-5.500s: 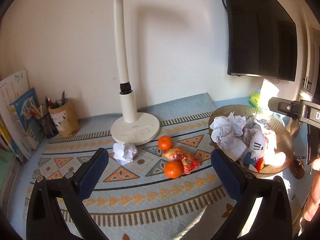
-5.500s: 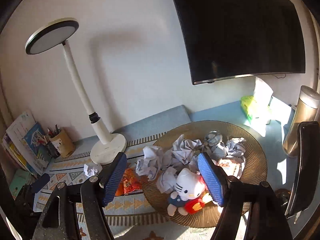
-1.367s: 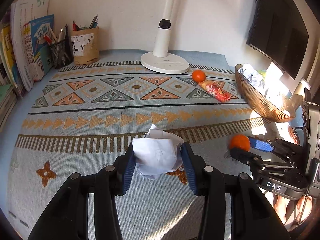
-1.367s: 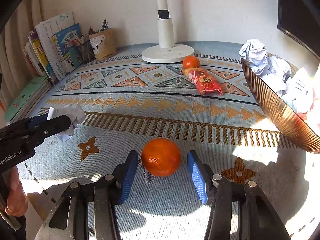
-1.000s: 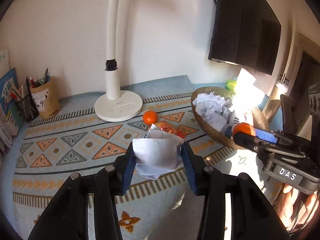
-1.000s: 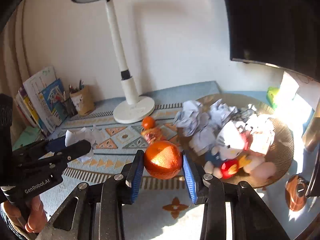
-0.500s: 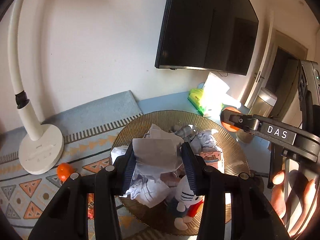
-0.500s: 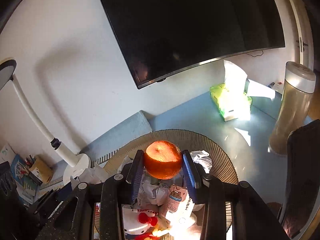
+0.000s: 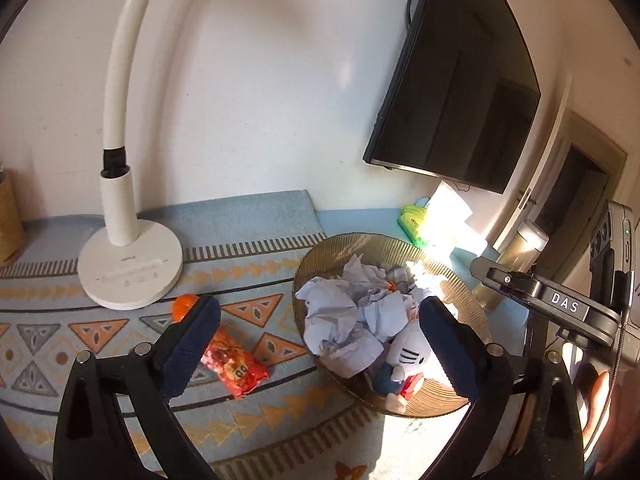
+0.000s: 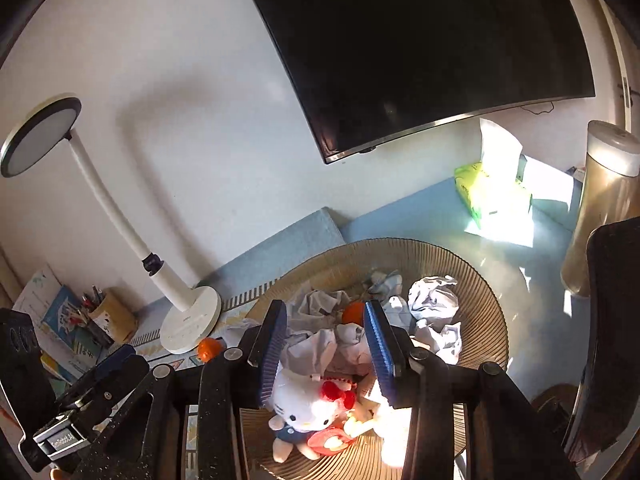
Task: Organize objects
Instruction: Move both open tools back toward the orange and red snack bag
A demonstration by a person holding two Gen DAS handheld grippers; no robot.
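Observation:
A ribbed brown bowl (image 9: 340,246) (image 10: 476,280) holds several crumpled paper balls (image 9: 340,316), a white cat plush (image 10: 304,400) and an orange (image 10: 352,312). My left gripper (image 9: 320,344) is open and empty, above the bowl's left rim. My right gripper (image 10: 326,350) is open and empty over the bowl, with the orange lying among the paper beyond its fingertips. On the patterned mat (image 9: 248,272), another orange (image 9: 185,306) and a red snack packet (image 9: 234,366) lie left of the bowl.
A white desk lamp (image 9: 128,272) stands on the mat at the back left. A green tissue pack (image 10: 492,196) and a tall bottle (image 10: 604,208) stand right of the bowl. A pen holder (image 10: 110,316) and books sit far left. A dark screen (image 10: 420,40) hangs on the wall.
Both grippers opened over the bowl. The paper ball left my left gripper and the orange left my right gripper; the orange now lies in the bowl.

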